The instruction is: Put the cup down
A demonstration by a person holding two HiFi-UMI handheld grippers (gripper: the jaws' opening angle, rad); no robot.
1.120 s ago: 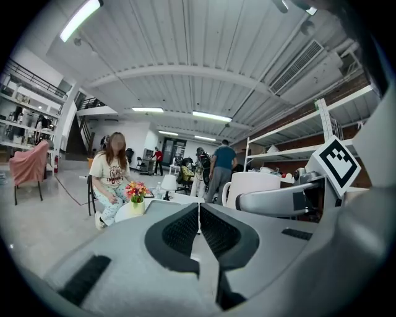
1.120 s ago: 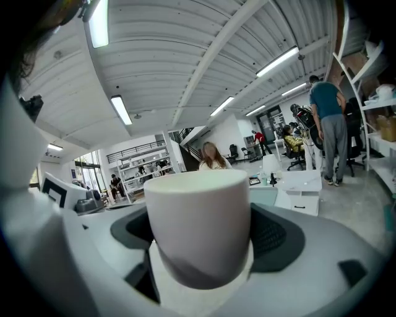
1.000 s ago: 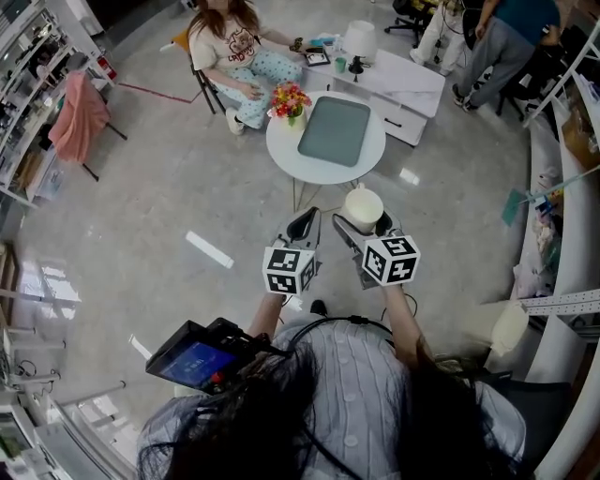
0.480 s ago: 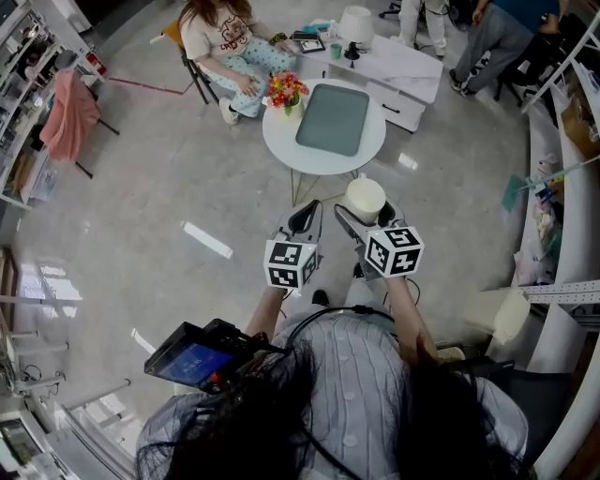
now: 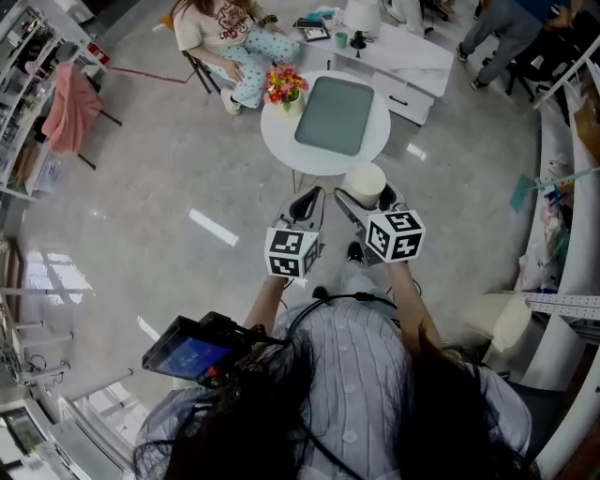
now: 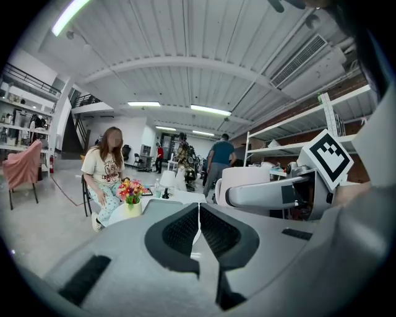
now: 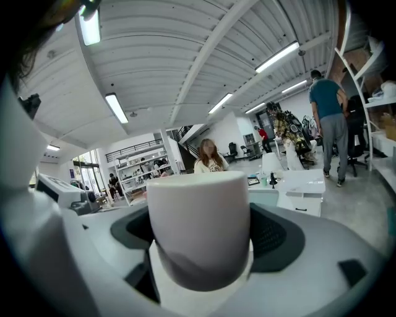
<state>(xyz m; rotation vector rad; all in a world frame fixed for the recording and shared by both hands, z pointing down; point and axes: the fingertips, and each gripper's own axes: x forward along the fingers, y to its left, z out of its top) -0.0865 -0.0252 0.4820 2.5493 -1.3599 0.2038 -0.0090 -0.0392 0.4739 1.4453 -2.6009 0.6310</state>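
A white cup (image 5: 365, 183) (image 7: 199, 226) is held upright between the jaws of my right gripper (image 5: 367, 199) (image 7: 199, 238), which is shut on it in the air above the floor. It hangs just short of the near rim of a round white table (image 5: 279, 150). A grey-green tray (image 5: 334, 114) lies on that table. My left gripper (image 5: 304, 204) (image 6: 198, 230) is beside the right one, to its left, with its jaws shut and nothing between them.
A vase of flowers (image 5: 287, 88) stands at the table's left edge. A seated person (image 5: 228, 33) is beyond it on the left. A white low cabinet (image 5: 403, 61) with a lamp (image 5: 359, 17) stands behind. Shelving (image 5: 567, 187) runs along the right side.
Both grippers have moved forward towards the round table, with the cup carried along in the right one. The table now lies nearer in the head view.
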